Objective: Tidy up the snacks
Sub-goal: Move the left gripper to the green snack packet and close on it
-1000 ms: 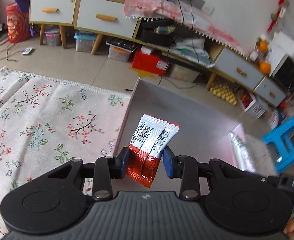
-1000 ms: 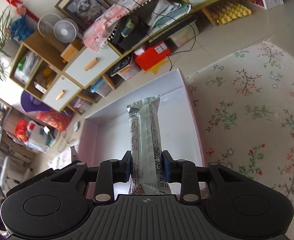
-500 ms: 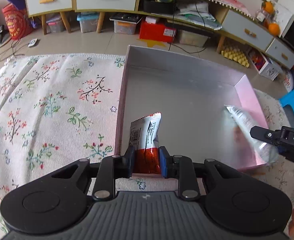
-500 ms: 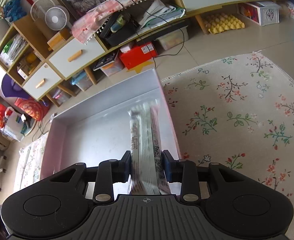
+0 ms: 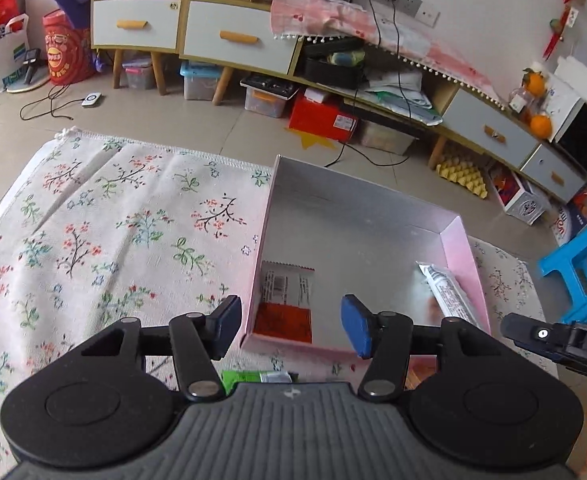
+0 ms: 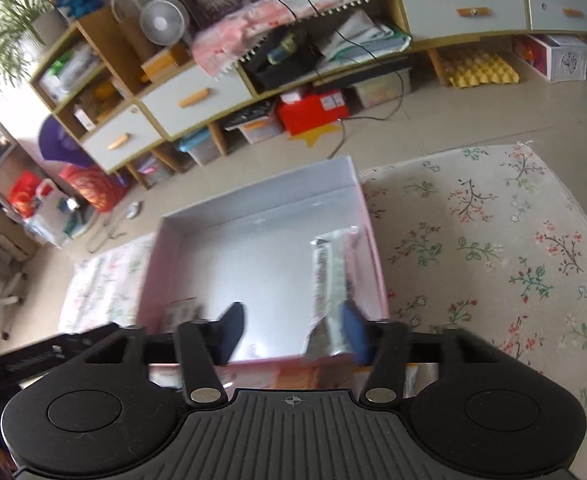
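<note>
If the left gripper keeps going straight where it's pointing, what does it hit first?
Most likely the red-and-white snack packet, lying in the near left corner of the pink box. The left gripper is open with nothing between its fingers; depth is hard to judge.

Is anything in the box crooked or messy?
Not really. The red and white packet lies flat in the near left corner of the pink box. The silver packet rests along the right wall, a bit slanted. Nothing looks spilled or torn.

I see a floral tablecloth (image 5: pixel 105 240) covering the surface; on it sits a pink open box (image 5: pixel 463 240), with a green packet (image 5: pixel 249 378) near its front wall.
</note>
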### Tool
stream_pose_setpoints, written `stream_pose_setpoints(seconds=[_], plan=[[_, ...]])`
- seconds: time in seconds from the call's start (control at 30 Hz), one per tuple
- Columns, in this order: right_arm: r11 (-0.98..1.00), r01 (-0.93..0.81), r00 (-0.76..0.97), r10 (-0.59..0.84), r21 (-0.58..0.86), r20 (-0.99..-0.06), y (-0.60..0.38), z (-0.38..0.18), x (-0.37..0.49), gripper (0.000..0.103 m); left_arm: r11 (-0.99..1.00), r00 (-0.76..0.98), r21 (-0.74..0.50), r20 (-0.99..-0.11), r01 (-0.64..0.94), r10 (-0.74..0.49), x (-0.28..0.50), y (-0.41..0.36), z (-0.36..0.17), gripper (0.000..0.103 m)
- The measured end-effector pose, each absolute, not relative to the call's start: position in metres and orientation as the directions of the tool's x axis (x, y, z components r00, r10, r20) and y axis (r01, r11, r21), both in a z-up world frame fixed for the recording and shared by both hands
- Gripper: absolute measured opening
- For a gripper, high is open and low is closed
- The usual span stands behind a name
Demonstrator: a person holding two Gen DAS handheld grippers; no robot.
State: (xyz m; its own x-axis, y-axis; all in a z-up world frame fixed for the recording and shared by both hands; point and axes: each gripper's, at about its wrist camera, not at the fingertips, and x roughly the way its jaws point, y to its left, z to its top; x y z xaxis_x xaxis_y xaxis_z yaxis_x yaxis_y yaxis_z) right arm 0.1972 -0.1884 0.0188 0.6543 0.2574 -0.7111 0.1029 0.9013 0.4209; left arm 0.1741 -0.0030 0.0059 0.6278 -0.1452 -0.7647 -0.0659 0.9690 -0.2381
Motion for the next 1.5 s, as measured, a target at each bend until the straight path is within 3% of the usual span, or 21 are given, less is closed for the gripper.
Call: stream_pose_setpoints(seconds=[0.1,0.17,0.23,0.4,0.47,0.63,0.73,0.9,1.17,1.5], plan=[[0.897,0.06,0.685,0.282,0.437,-0.672,-0.184,0.038,0.174,0.033,0.966,0.642,-0.25,-0.752,-0.069,-0.149,0.16,-0.002,0.012,0.055],[0.921,0.02,0.693,0.268,0.389,-0.67,-0.174,0.048,0.158,0.036,0.962,0.656,-0.265,-0.738,-0.071,-0.155,0.147,0.0,0.016,0.068],[0.942,0.0,0.7,0.239,0.335,-0.673,-0.164,0.053,0.144,0.038,0.954,0.669,-0.29,-0.724,-0.073,-0.169,0.135,0.003,0.021,0.074],[0.951,-0.051,0.696,0.252,0.305,-0.672,-0.155,0.053,0.111,0.043,0.962,0.676,-0.257,-0.726,-0.094,-0.128,0.11,0.005,0.02,0.08],[0.949,-0.058,0.694,0.262,0.31,-0.671,-0.155,0.051,0.095,0.051,0.963,0.677,-0.25,-0.726,-0.097,-0.12,0.102,0.007,0.018,0.082],[0.954,-0.072,0.69,0.259,0.292,-0.676,-0.155,0.045,0.06,0.06,0.981,0.704,-0.164,-0.709,-0.103,-0.045,0.085,0.004,0.016,0.091],[0.942,-0.067,0.676,0.285,0.329,-0.68,-0.157,0.039,0.047,0.074,0.987,0.708,-0.127,-0.706,-0.101,-0.018,0.081,-0.001,0.013,0.097],[0.95,-0.036,0.609,0.266,0.309,-0.748,-0.156,0.02,0.044,0.076,0.985,0.679,-0.164,-0.73,-0.062,-0.079,0.08,-0.003,0.004,0.097],[0.953,0.007,0.543,0.251,0.303,-0.801,-0.155,-0.009,0.049,0.079,0.986,0.638,-0.142,-0.769,-0.087,-0.054,0.081,-0.002,-0.013,0.096],[0.952,0.068,0.549,0.214,0.299,-0.808,-0.163,-0.015,0.054,0.085,0.984,0.623,-0.157,-0.779,-0.084,-0.071,0.083,-0.003,-0.016,0.097]])
